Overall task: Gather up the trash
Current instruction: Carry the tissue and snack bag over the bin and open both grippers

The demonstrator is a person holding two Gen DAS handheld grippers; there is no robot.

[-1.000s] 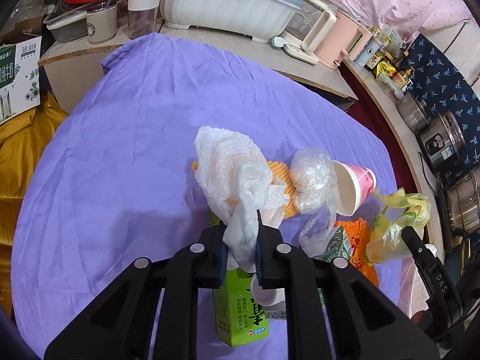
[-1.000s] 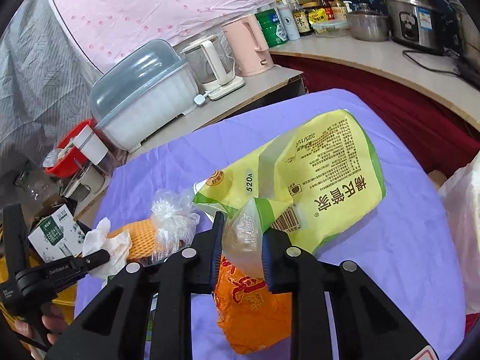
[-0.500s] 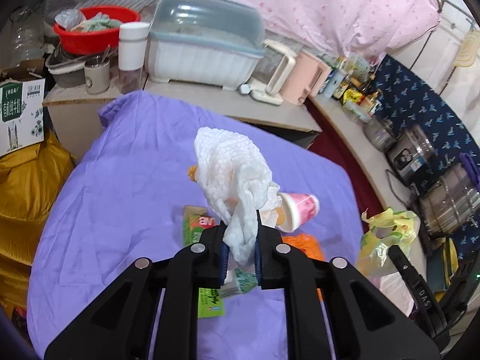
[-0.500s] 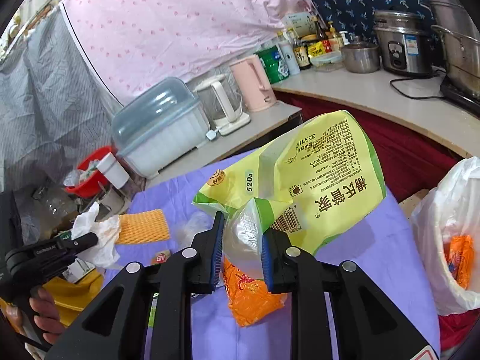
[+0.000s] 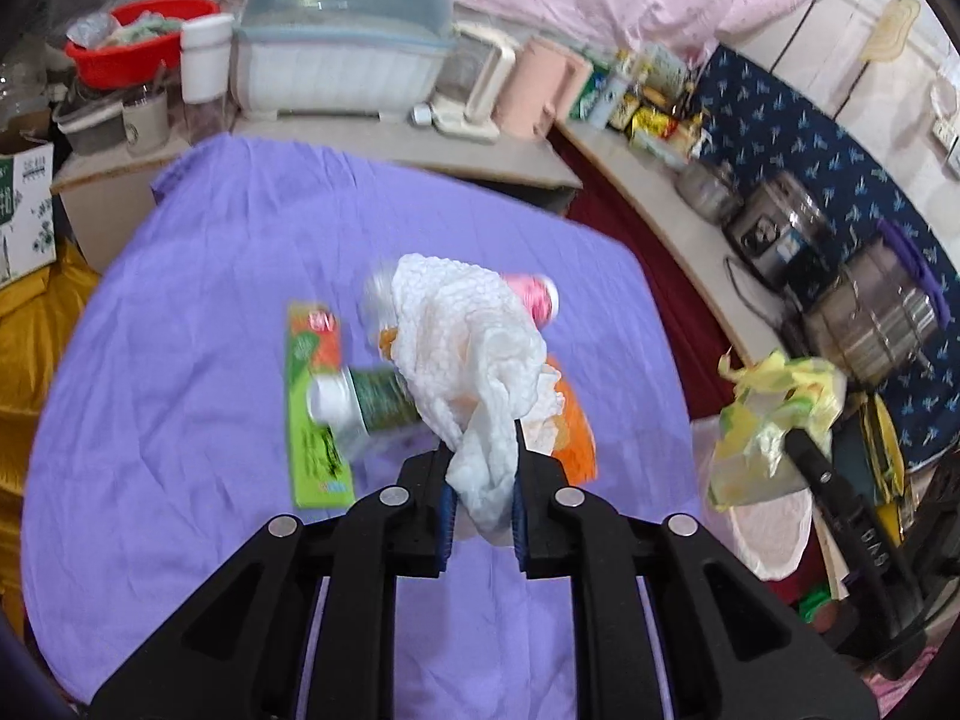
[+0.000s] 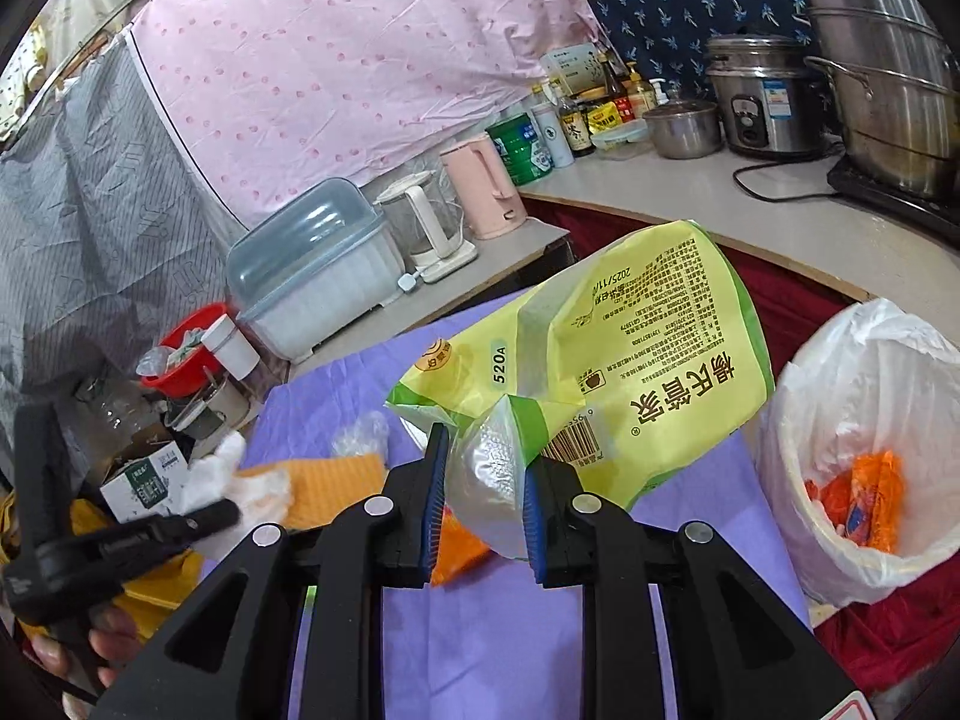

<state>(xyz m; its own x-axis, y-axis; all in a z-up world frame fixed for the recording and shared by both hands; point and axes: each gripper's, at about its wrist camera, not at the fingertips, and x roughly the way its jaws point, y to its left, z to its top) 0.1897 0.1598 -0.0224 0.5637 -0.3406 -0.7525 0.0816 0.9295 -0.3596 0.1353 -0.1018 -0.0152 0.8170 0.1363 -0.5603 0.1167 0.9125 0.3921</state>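
I have a tissue (image 5: 474, 360) clenched in my left gripper (image 5: 480, 501) and a yellow bag (image 6: 606, 372) pinched in my right gripper (image 6: 485, 501), both lifted off the purple table (image 5: 198, 276). The bin (image 6: 864, 438) already holds orange wrappers. A carton (image 5: 315, 408), bottle (image 5: 360, 399), pink cup (image 5: 537, 297) and orange packet (image 5: 573, 426) remain to collect.

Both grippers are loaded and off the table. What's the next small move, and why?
Probably swing the right gripper over the white-lined bin and let go. It is clamped on the yellow-green bag, which hangs clear of the purple cloth; the bin stands open just to its right with orange wrappers already inside. The left gripper, clamped on the white paper towel, could follow.
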